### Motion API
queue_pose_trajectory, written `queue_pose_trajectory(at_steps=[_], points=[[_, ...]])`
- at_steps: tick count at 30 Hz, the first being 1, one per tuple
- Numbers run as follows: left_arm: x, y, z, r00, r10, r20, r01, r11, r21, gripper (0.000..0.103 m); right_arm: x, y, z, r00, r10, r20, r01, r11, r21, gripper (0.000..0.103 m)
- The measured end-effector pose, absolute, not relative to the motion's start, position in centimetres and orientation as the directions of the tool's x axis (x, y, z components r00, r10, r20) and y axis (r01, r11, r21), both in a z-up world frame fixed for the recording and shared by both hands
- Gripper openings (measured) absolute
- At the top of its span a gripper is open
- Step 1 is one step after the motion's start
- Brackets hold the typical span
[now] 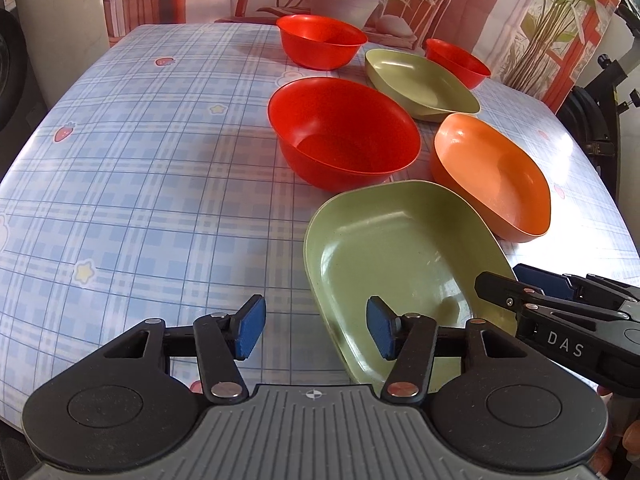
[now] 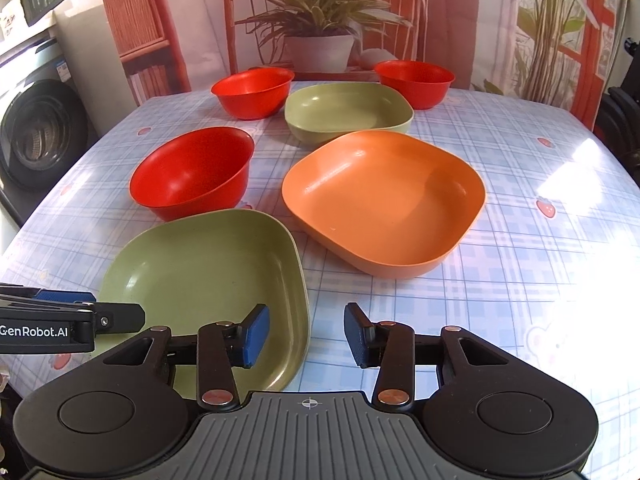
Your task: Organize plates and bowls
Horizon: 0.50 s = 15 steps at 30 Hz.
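Three red bowls, two green plates and an orange plate stand apart on the table. The near green plate [image 1: 396,256] [image 2: 208,272] lies closest. Behind it are a large red bowl [image 1: 344,132] [image 2: 192,172] and the orange plate [image 1: 496,176] [image 2: 384,200]. Farther back are the second green plate [image 1: 420,80] [image 2: 348,110] and two red bowls [image 1: 320,42] [image 1: 456,62] [image 2: 252,92] [image 2: 416,82]. My left gripper [image 1: 316,332] is open and empty, its right finger over the near green plate's left rim. My right gripper [image 2: 306,336] is open and empty, straddling that plate's right rim.
The table carries a blue checked cloth [image 1: 140,184] [image 2: 540,240]. A printed backdrop with a potted plant [image 2: 320,28] hangs behind the far edge. A washing machine [image 2: 36,132] stands at the left. Each gripper shows in the other's view [image 1: 560,312] [image 2: 60,320].
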State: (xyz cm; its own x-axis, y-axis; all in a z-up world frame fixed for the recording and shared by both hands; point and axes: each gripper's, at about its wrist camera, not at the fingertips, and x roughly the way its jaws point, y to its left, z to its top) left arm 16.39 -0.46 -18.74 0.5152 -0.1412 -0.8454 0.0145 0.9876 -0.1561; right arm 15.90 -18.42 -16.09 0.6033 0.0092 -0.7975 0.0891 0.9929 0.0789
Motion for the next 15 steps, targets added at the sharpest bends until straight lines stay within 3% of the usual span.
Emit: queue_pose_trajectory(at_steps=[8, 11, 15], points=[[16.46, -0.95, -19.08, 0.508, -0.130, -0.851, 0.018, 0.990, -0.140, 0.019, 16.09, -18.54, -16.44, 0.586, 0.031, -0.809, 0.086, 0.991, 0.100, 0.022], [16.32, -0.76, -19.14, 0.505, -0.152, -0.850, 0.021, 0.986, -0.164, 0.014, 16.12, -18.52, -16.54, 0.582, 0.041, -0.812, 0.087, 0.990, 0.112, 0.010], [16.25, -0.96, -19.08, 0.504, -0.147, -0.851, 0.022, 0.987, -0.158, 0.013, 15.96, -18.34, -16.19, 0.592, 0.043, -0.805, 0.077, 0.991, 0.110, 0.009]])
